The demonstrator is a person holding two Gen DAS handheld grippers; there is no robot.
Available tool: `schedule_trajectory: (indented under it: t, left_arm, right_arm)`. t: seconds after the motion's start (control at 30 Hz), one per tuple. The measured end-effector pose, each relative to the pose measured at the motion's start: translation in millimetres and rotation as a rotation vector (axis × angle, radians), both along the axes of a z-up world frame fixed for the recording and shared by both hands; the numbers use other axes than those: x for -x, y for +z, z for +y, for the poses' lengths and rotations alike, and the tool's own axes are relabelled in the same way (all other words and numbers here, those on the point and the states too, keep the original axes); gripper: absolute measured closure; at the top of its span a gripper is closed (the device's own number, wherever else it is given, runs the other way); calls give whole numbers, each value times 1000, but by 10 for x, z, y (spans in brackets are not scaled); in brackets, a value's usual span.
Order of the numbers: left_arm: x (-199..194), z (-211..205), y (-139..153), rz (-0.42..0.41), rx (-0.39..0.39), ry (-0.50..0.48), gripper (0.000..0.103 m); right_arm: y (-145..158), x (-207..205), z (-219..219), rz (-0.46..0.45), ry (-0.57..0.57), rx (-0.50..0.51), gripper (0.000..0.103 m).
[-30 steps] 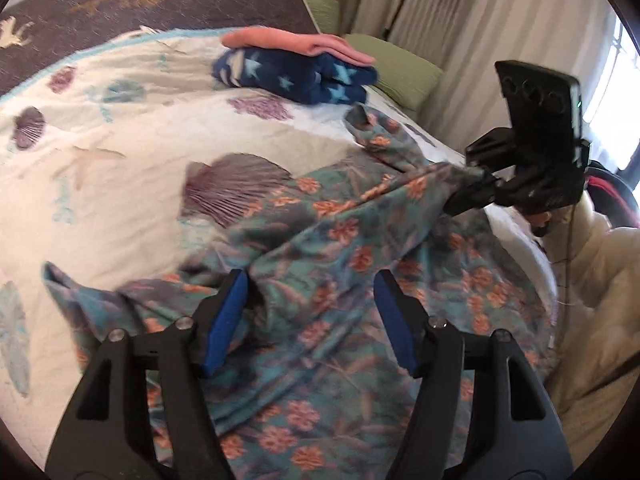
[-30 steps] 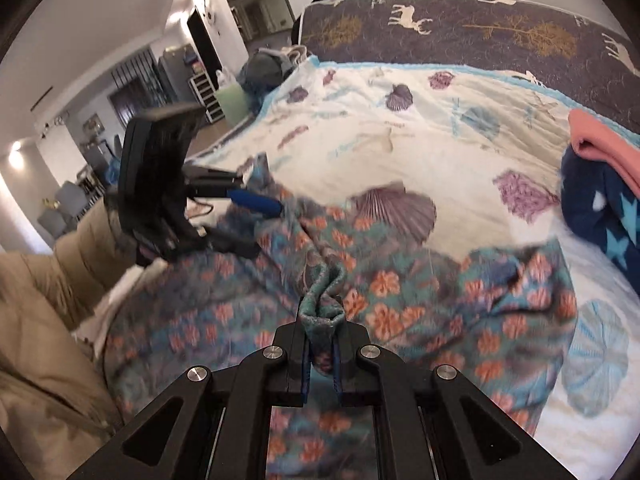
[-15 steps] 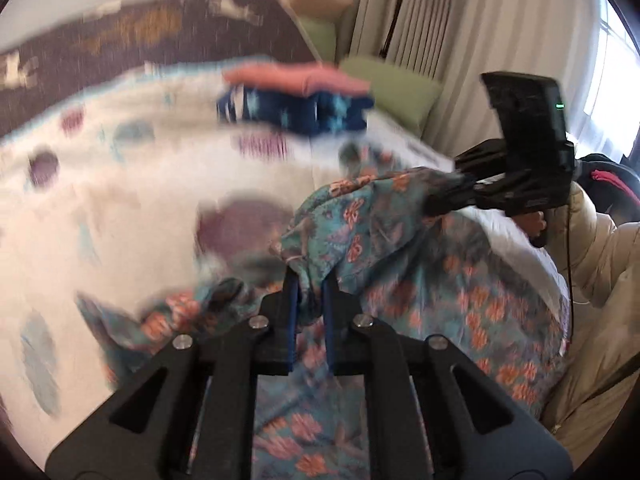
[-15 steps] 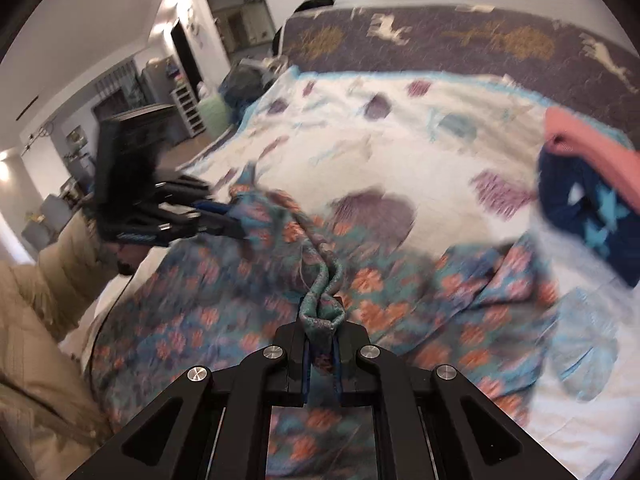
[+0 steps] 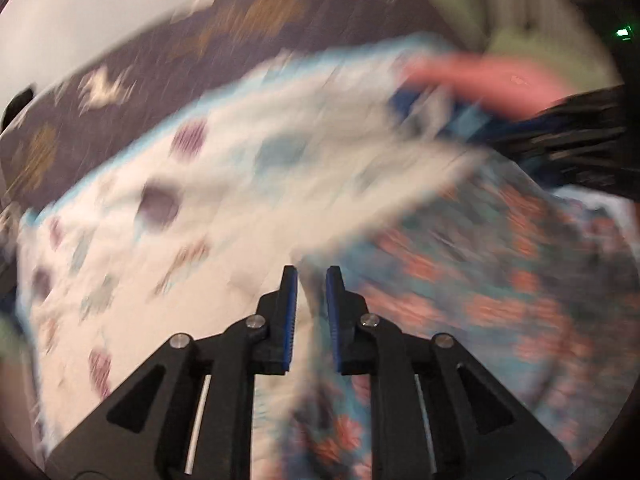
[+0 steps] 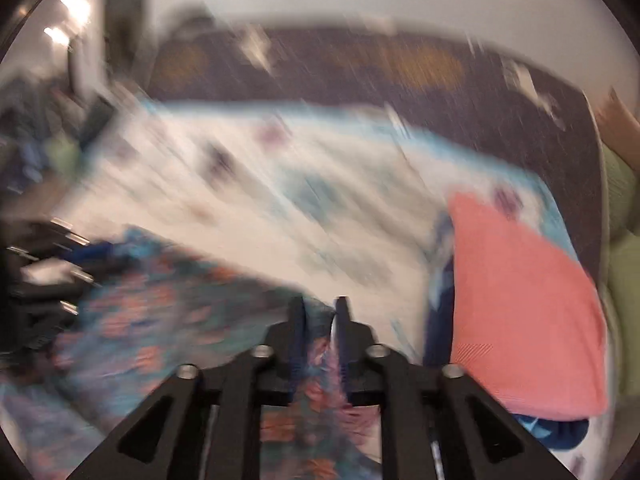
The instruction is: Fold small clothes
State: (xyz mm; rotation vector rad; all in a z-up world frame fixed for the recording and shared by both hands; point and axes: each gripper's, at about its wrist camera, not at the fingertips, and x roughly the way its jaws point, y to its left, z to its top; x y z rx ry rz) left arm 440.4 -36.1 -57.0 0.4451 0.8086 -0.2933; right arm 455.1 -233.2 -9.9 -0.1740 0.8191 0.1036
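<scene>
On the bed, through my left wrist view, everything smears with motion blur. My left gripper (image 5: 311,280) has its blue pads a narrow gap apart, its jaws have just been opening a little, and a fold of the floral garment (image 5: 500,280) runs up between them; I cannot tell whether the pads press on the cloth. The rest of that teal and orange cloth spreads to the right of the fingers, toward the bed's right edge. Beyond it lies the white seashell bedspread (image 5: 240,184), and a dark blanket (image 5: 160,92) covers the far end of the bed. Near the far right corner sits a folded pile, a pink garment (image 5: 480,76) on top of a navy one (image 5: 420,108). My right gripper (image 5: 580,136) shows as a dark blur at the right edge.

From the right wrist view, equally blurred, my right gripper (image 6: 319,312) also stands slightly parted, its jaws have just been opening, and a strip of the floral garment (image 6: 160,312) lies between the fingers; again I cannot tell if it is pinched. The cloth fans out to the left, where my left gripper (image 6: 48,276) is a dark shape at the frame's edge. The pink garment (image 6: 520,312) lies just right of my fingers, on the navy one (image 6: 560,428).
</scene>
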Motion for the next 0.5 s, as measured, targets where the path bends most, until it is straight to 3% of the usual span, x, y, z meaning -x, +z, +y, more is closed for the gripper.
schedule_trajectory:
  t: [0.07,0.17,0.23,0.3,0.43,0.5]
  left_arm:
    - [-136,165,-310,79,-48,89,86]
    - [43,508,-302,80,24,111,83]
    - [258,896,-129,43,118,146,53]
    - [486,1240,-33,30,211,174,39]
    - [812,1698,-189,161,381,171,39]
    - [941,1741,-333,209,409,159,39]
  right_arm:
    - [-396,-150,-49,94,-82,76,84]
    - [-561,30,-352,138,-98,-63,84]
    - [-478,314,-706,123,-110,-198,82]
    - [-388,595,-1024,105,-129,-280,77]
    - [-369,1254,-1558,106,-175,-347,54]
    - [-472,1470,-1740,150,-193,-429,53]
